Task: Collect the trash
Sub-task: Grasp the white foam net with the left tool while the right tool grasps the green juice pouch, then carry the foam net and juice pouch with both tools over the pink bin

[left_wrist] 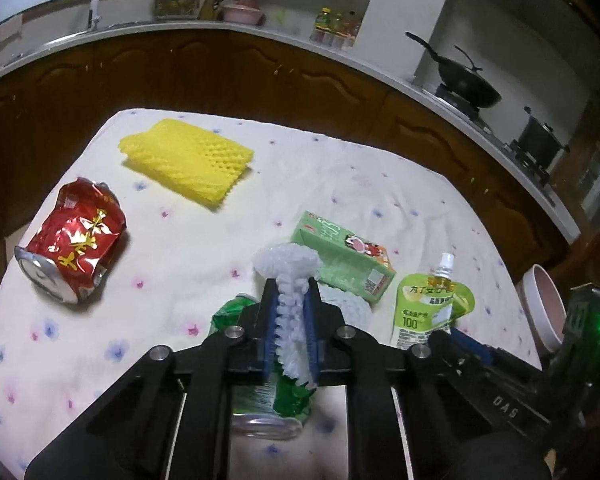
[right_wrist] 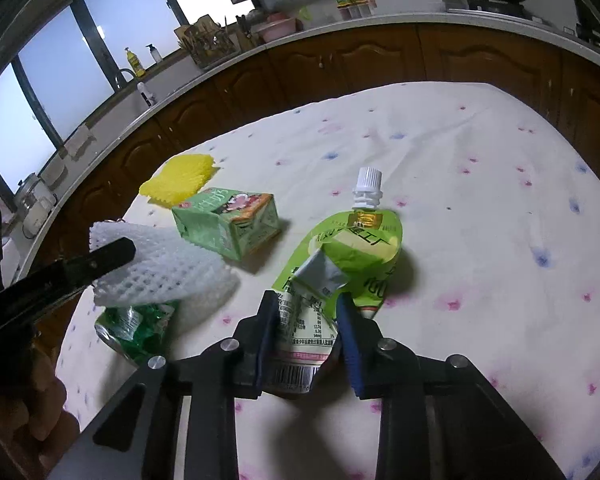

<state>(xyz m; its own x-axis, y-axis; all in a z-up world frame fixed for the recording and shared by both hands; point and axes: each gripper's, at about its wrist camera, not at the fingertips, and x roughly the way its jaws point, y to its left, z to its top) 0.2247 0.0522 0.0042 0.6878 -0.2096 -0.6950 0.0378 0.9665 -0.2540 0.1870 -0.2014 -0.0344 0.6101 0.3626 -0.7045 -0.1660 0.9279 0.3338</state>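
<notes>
Progress: early, by the look of it; two pieces are in the grippers, four more lie loose on the table, and none is seen in a container.
Left gripper: clenched on the white foam net, which is squeezed thin between the blue pads and bulges out past the tips.
Right gripper: jaws set around the bottom end of the green spout pouch; the left pad touches it, but whether the right pad presses cannot be told.
White foam net, condition: soft open mesh, folded, lifted over the crushed green can.
Green spout pouch, condition: flattened and creased, white cap on, lying cap-away on the flowered cloth.
Left to collect: crushed red can near the left edge; yellow foam net at the far side; green drink carton, on its side, mid-table; crushed green can.
Possible receptacle: a pinkish round rim at the table's right edge; its use cannot be told.
</notes>
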